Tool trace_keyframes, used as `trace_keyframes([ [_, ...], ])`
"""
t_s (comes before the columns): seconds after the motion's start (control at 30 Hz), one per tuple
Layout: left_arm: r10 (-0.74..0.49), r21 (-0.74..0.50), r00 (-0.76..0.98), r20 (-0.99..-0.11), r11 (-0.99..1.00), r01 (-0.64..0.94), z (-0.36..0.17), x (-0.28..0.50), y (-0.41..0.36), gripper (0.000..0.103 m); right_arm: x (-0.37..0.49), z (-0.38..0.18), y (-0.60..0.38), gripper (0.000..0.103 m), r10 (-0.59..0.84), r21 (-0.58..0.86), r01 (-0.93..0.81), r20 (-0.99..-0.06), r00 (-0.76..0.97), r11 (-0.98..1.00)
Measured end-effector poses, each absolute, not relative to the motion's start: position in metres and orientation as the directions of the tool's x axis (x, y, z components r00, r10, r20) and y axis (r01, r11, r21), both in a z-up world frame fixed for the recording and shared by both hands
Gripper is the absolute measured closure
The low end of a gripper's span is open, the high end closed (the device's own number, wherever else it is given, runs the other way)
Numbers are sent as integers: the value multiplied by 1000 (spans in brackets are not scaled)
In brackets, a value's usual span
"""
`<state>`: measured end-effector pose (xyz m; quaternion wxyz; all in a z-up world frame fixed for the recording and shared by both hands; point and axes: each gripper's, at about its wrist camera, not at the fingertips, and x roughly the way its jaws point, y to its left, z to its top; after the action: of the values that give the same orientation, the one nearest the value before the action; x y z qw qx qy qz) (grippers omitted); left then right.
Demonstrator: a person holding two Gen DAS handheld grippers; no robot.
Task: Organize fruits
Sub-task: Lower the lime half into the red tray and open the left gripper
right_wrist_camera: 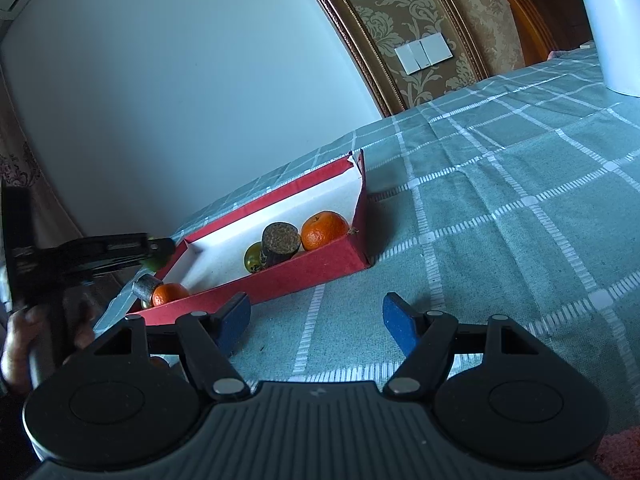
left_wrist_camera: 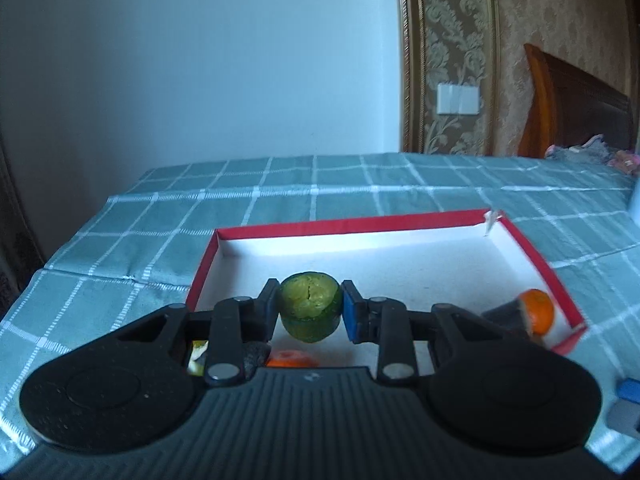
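My left gripper point(left_wrist_camera: 310, 309) is shut on a green fruit point(left_wrist_camera: 310, 307) and holds it above the near end of a red box point(left_wrist_camera: 344, 224) with a white inside. An orange point(left_wrist_camera: 538, 311) lies at the box's right wall. In the right wrist view the box point(right_wrist_camera: 316, 264) holds an orange point(right_wrist_camera: 325, 230), a dark brown cylinder-shaped piece point(right_wrist_camera: 280, 242), a yellow-green fruit point(right_wrist_camera: 253, 258), and at its left end another orange point(right_wrist_camera: 170, 293) and dark piece point(right_wrist_camera: 146, 286). My right gripper point(right_wrist_camera: 316, 322) is open and empty over the cloth, just right of the box.
The box rests on a table with a green checked cloth point(right_wrist_camera: 500, 208). A white object point(right_wrist_camera: 608, 28) stands at the far right. A wall point(left_wrist_camera: 200, 60) stands behind the table. The left gripper and the hand holding it point(right_wrist_camera: 24, 332) show at the left edge.
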<state>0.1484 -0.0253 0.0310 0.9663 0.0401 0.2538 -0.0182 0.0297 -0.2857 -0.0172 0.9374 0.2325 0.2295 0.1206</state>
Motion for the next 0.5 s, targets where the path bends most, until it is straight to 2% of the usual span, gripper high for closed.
trace_keyframes([
  [0.17, 21, 68, 839, -543, 997, 20, 14, 174, -24, 74, 31, -17, -285, 30, 342, 494, -127, -374, 862, 860],
  [0.3, 36, 99, 840, -541, 995, 21, 6, 176, -26, 73, 30, -17, -286, 30, 345, 495, -130, -373, 861, 859],
  [0.43, 34, 103, 845, -533, 994, 25, 7, 172, -28, 59, 30, -17, -285, 26, 344, 493, -130, -374, 861, 860],
  [0.5, 37, 108, 847, -530, 994, 24, 8, 169, -30, 49, 30, -18, -286, 25, 343, 494, -128, -373, 862, 860],
])
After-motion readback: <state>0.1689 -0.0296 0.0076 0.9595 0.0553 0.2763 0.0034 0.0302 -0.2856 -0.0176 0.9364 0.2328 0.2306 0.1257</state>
